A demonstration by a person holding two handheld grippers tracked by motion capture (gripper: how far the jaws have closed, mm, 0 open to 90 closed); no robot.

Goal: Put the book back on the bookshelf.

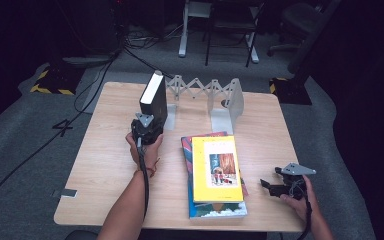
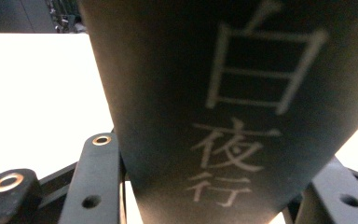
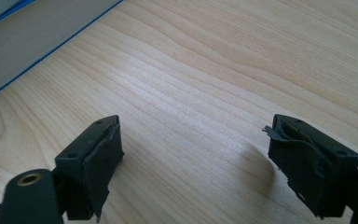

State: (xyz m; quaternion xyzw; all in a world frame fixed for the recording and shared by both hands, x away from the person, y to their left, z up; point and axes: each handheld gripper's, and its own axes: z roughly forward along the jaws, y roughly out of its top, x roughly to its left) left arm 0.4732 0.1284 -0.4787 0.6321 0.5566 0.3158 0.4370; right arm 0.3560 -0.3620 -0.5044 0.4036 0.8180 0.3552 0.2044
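now your left gripper clamps the black book upright beside the bookend rack; your right gripper rests wide open, empty, near the table edge.

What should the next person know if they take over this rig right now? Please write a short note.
Left claw: shut on the black book, held upright beside the expandable book stand.
Right claw: open, holding nothing, low over the table right of the stack.
Yellow book lies on top of the blue book, flat, mid-table.
Done: black book picked up.
Left, probably: set it in the stand, then the two stacked books.
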